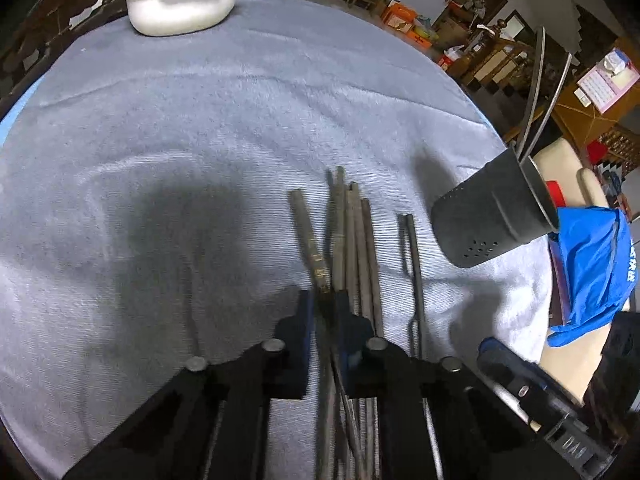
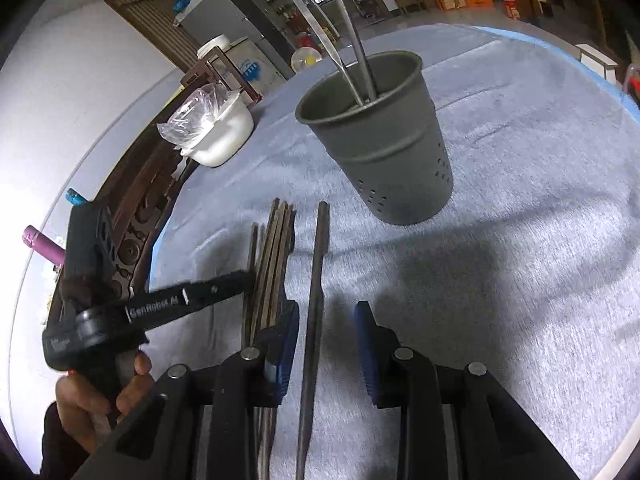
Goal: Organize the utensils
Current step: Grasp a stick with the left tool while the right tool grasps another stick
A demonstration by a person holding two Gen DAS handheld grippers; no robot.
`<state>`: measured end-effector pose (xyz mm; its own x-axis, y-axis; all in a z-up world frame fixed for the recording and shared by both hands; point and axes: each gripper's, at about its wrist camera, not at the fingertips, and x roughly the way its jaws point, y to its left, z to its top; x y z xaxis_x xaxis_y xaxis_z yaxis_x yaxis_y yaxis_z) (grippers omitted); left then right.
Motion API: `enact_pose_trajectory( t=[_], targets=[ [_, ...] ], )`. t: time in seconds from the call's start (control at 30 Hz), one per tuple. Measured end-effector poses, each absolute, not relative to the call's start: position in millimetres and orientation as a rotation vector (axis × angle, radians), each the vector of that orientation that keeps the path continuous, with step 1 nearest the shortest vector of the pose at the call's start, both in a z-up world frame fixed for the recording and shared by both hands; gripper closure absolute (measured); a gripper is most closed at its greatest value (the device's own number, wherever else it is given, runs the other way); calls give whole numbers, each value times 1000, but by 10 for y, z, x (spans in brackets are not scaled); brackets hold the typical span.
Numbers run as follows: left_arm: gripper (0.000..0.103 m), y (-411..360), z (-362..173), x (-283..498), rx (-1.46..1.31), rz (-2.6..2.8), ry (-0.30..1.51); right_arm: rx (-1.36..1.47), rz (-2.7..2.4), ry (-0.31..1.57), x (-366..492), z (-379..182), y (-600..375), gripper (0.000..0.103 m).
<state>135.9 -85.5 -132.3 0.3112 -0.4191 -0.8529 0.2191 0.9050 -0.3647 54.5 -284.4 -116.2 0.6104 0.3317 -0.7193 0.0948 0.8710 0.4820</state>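
Note:
Several dark utensil handles [image 1: 352,240] lie side by side on the grey cloth [image 1: 200,120]. My left gripper [image 1: 323,300] is shut on one utensil handle [image 1: 308,236] at the left of the bunch. A pair of thin rods [image 1: 412,248] lies to the right. The dark perforated holder cup [image 1: 492,212] stands beyond, with two metal utensils [image 1: 540,92] in it. In the right wrist view my right gripper [image 2: 326,316] is open around a single dark utensil [image 2: 316,280], not touching it. The bunch [image 2: 276,248] lies left of it, the cup [image 2: 380,136] ahead.
A white bowl [image 1: 180,4] with a plastic bag stands at the far edge of the round table; it also shows in the right wrist view [image 2: 220,128]. A blue cloth [image 1: 588,268] lies at the right table edge. The left gripper body [image 2: 160,308] crosses left of the bunch.

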Motion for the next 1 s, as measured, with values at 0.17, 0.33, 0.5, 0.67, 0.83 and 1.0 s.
enact_pose_trajectory(
  t=[0.17, 0.33, 0.5, 0.67, 0.83, 1.0],
  targets=[
    [94, -648, -1329, 1380, -206, -432, 1191, 469, 125, 916, 745, -1125, -2701, 71],
    [94, -465, -1301, 1495, -261, -443, 1211, 395, 85, 927, 976, -1108, -2487, 71],
    [93, -470, -1265, 1659, -315, -452, 1223, 316, -12, 947, 1180, -1137, -2399, 71],
    [93, -620, -1372, 1845, -339, -464, 1280, 312, -37, 1014, 1364, -1251, -2391, 71],
    [93, -688, -1498, 1955, -346, -438, 1318, 310, -53, 1064, 1465, -1375, -2385, 71],
    [93, -723, -1490, 1984, -319, -437, 1306, 295, -27, 1072, 1479, -1381, -2358, 94]
  ],
)
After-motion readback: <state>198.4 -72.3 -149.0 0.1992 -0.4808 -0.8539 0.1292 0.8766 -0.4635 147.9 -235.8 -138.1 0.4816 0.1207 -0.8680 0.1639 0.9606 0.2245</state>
